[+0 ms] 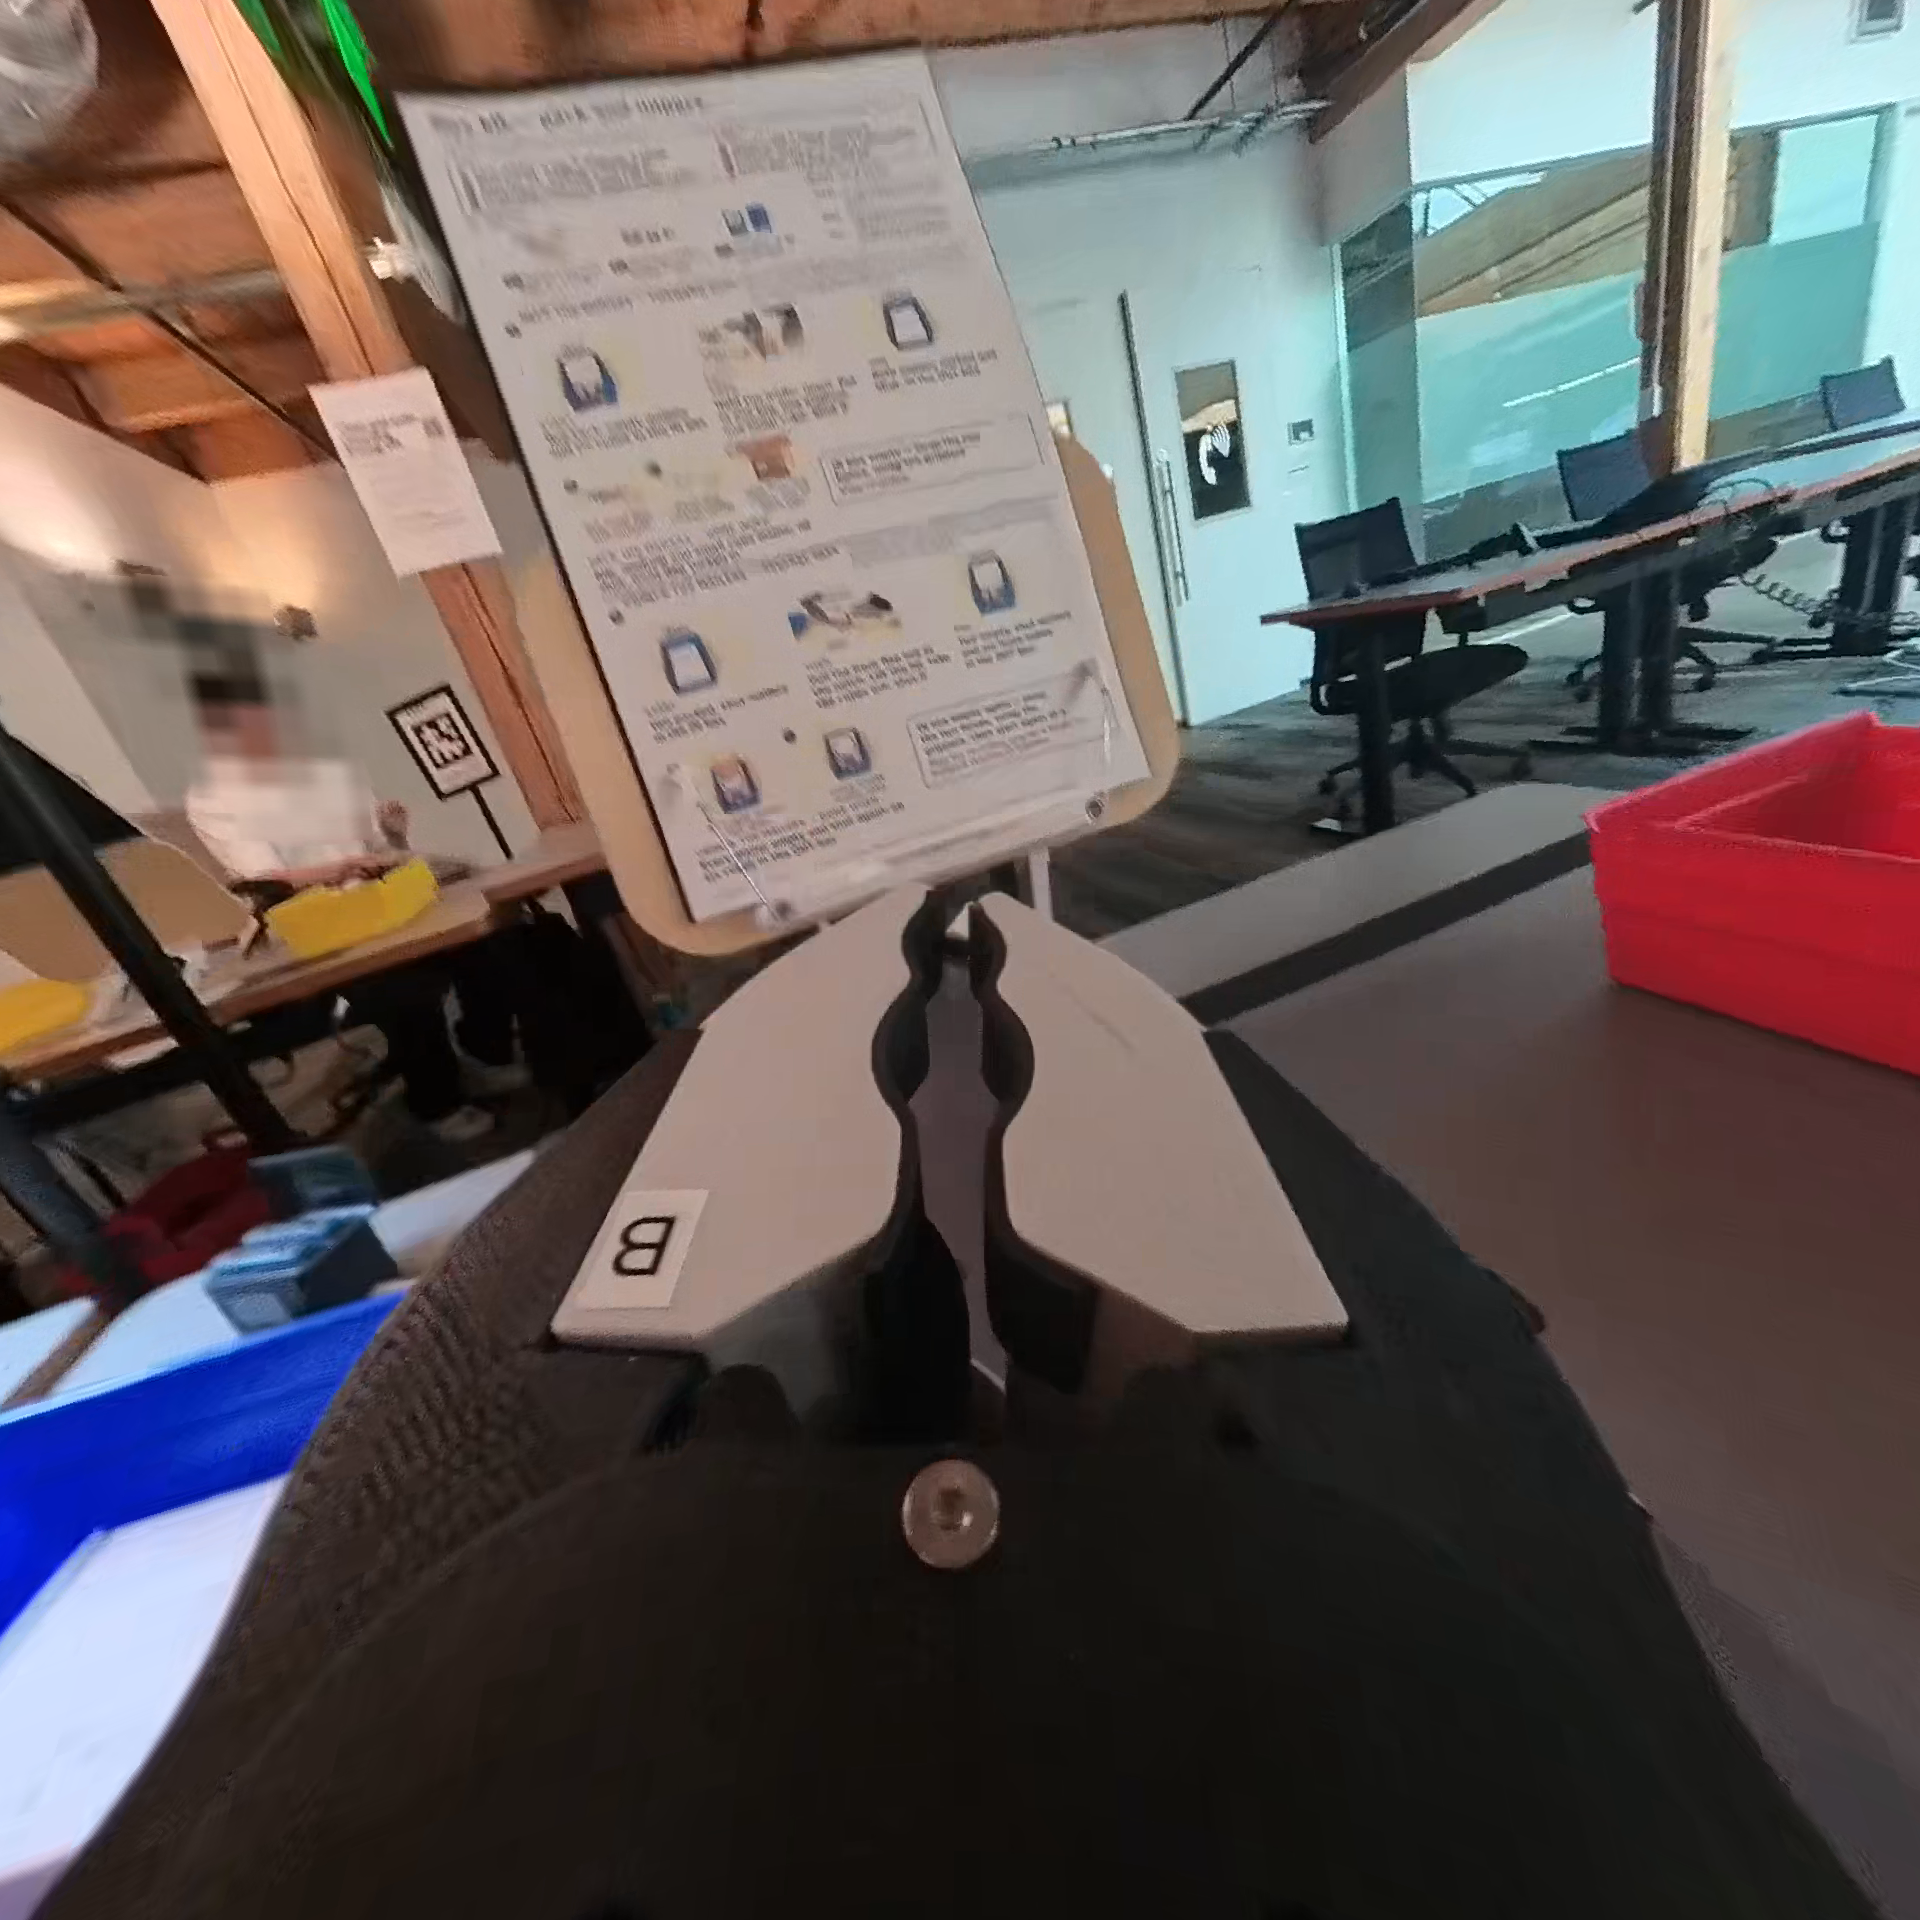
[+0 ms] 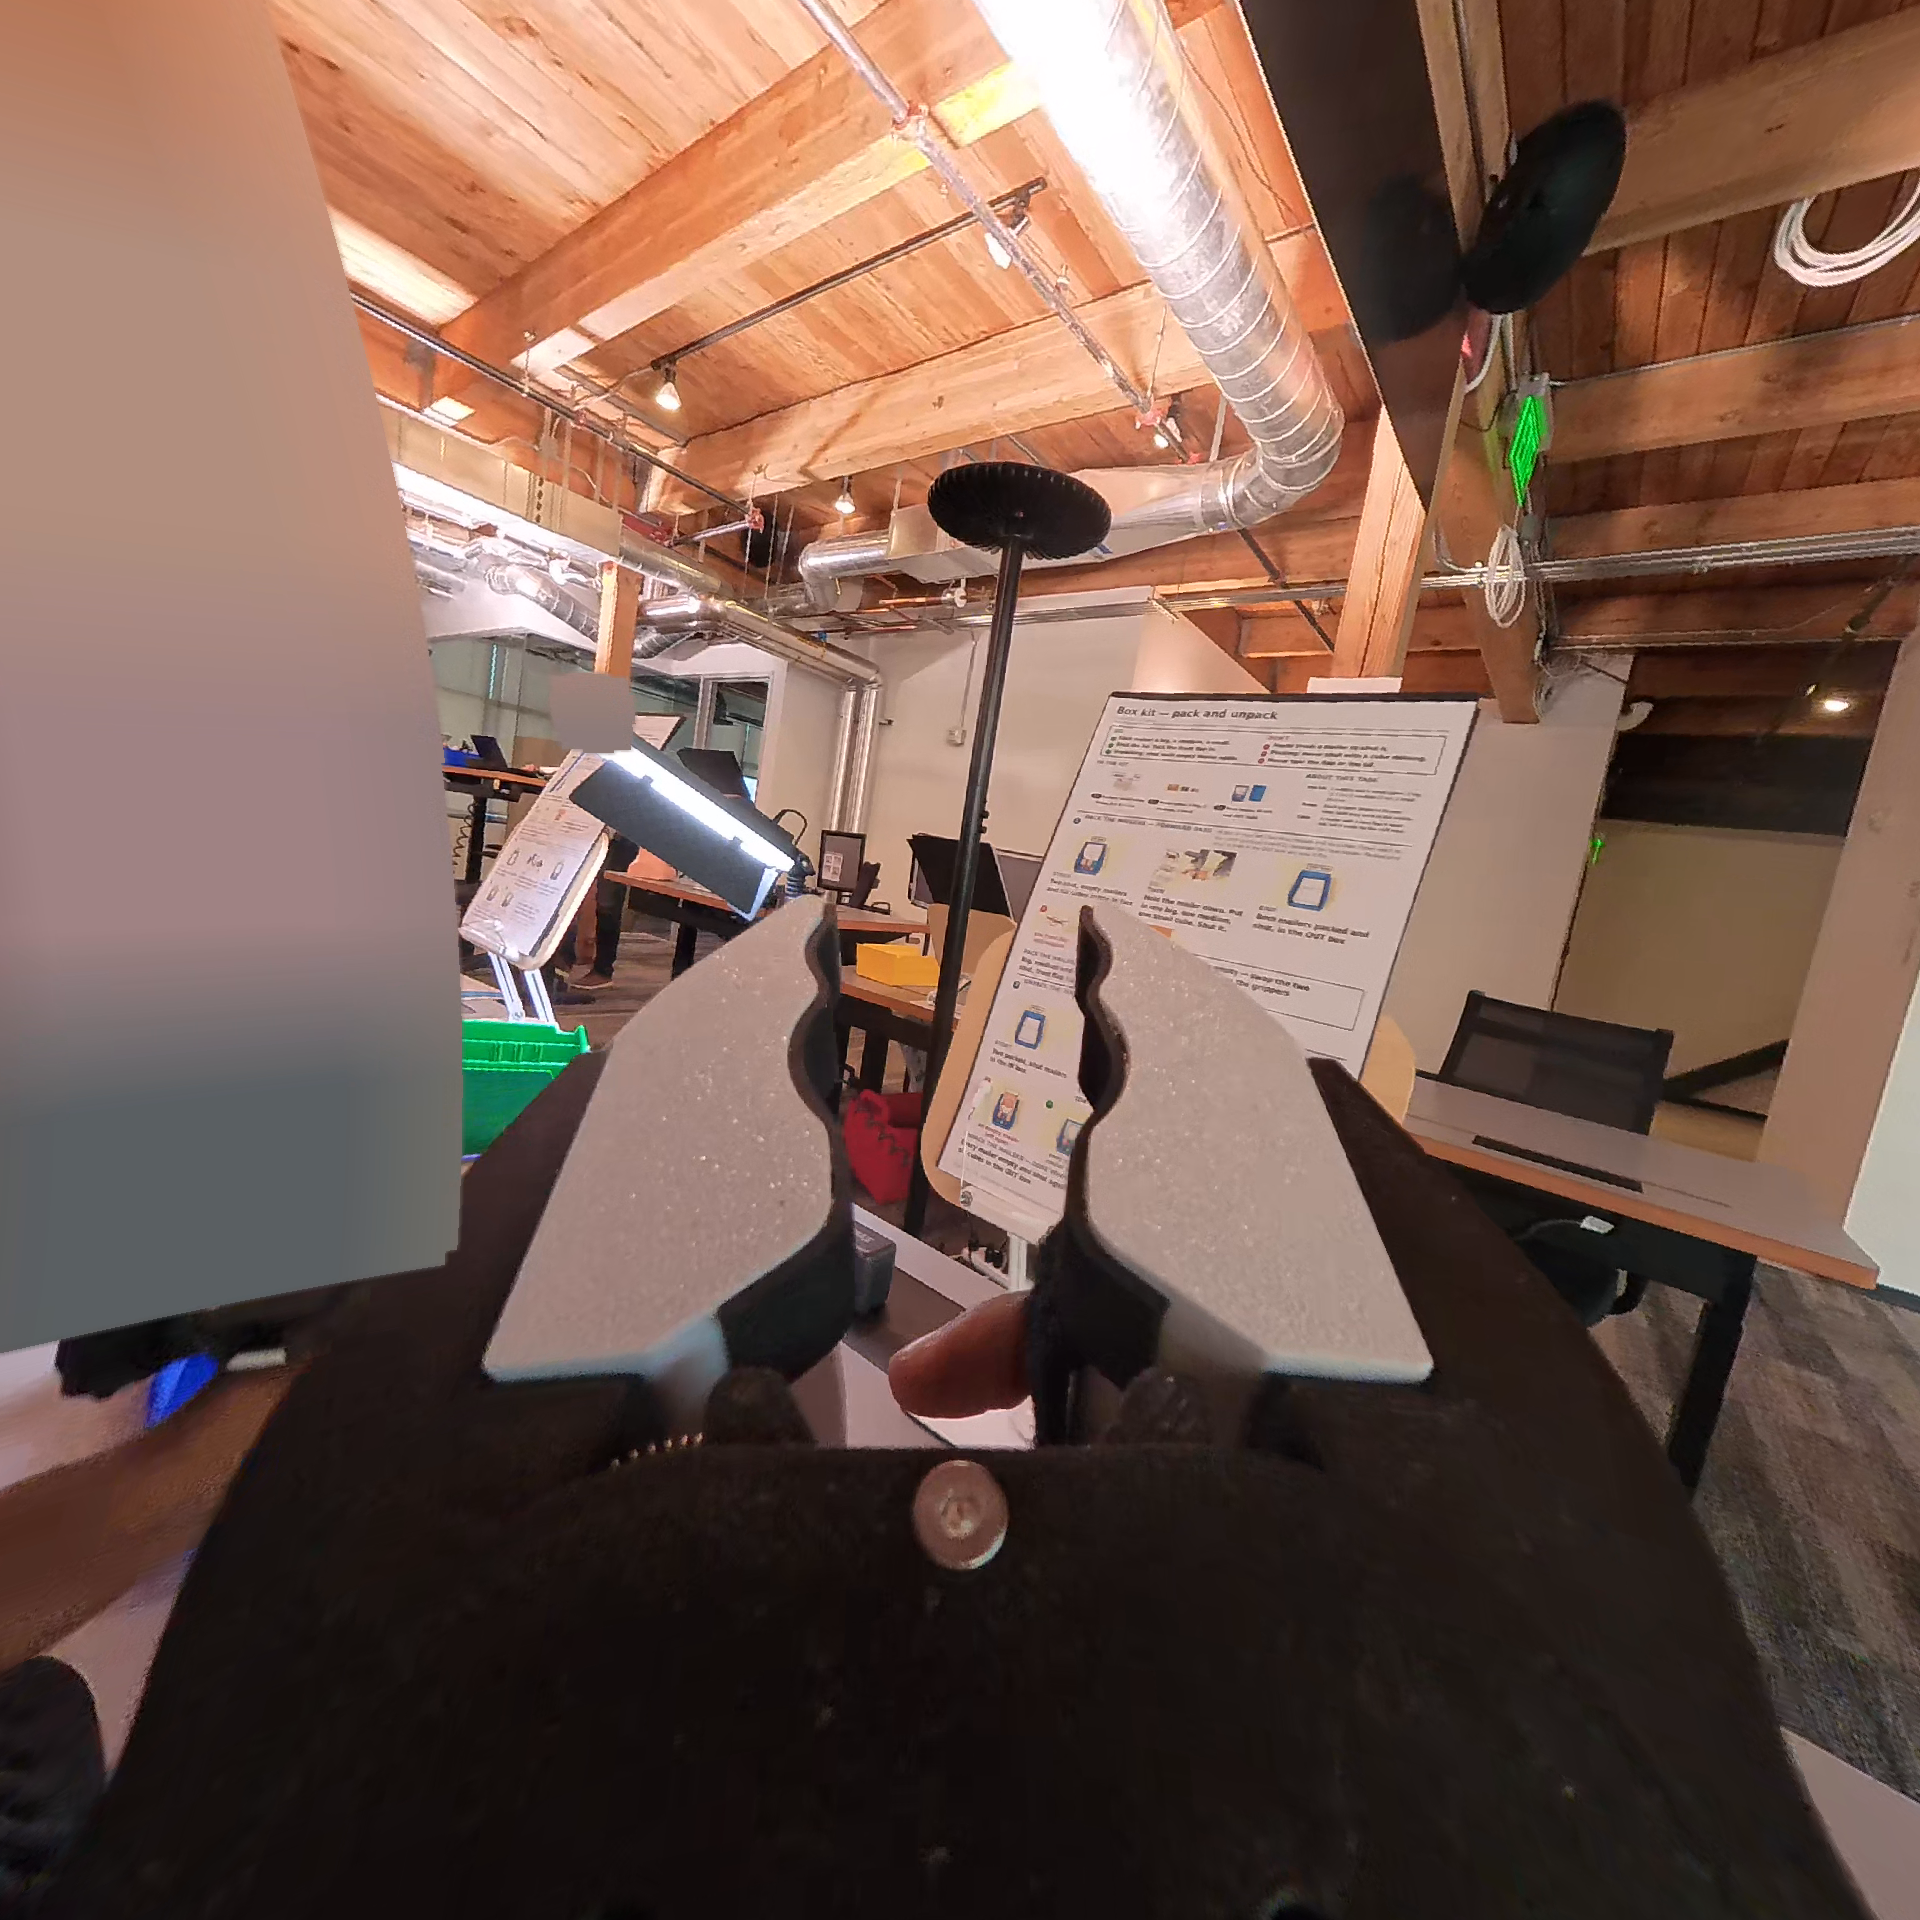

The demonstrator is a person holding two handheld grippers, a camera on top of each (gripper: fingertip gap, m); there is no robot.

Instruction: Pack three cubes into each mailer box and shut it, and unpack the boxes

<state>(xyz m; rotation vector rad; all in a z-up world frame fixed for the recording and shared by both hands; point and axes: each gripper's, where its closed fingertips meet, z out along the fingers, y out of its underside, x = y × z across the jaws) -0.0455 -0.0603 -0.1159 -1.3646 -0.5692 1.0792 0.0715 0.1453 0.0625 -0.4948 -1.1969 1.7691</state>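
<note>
No mailer box or cube shows in either view. My left gripper (image 1: 951, 920) is held up above the dark table (image 1: 1558, 1299). Its grey fingers (image 1: 790, 1122) stand almost together with nothing between them. It points at a white instruction board (image 1: 779, 499) on a stand. My right gripper (image 2: 954, 925) is raised and tilted up toward the room and ceiling. Its fingers (image 2: 686, 1143) stand apart and hold nothing. A person's fingertip (image 2: 956, 1361) shows low between them, near the base.
A red bin (image 1: 1766, 914) stands on the table at the right. A blue bin (image 1: 156, 1423) lies at the lower left, with a small blue-grey box (image 1: 301, 1268) behind it. A black pole with a disc top (image 2: 977, 831), the instruction board (image 2: 1226, 935) and a green bin (image 2: 520, 1070) show ahead.
</note>
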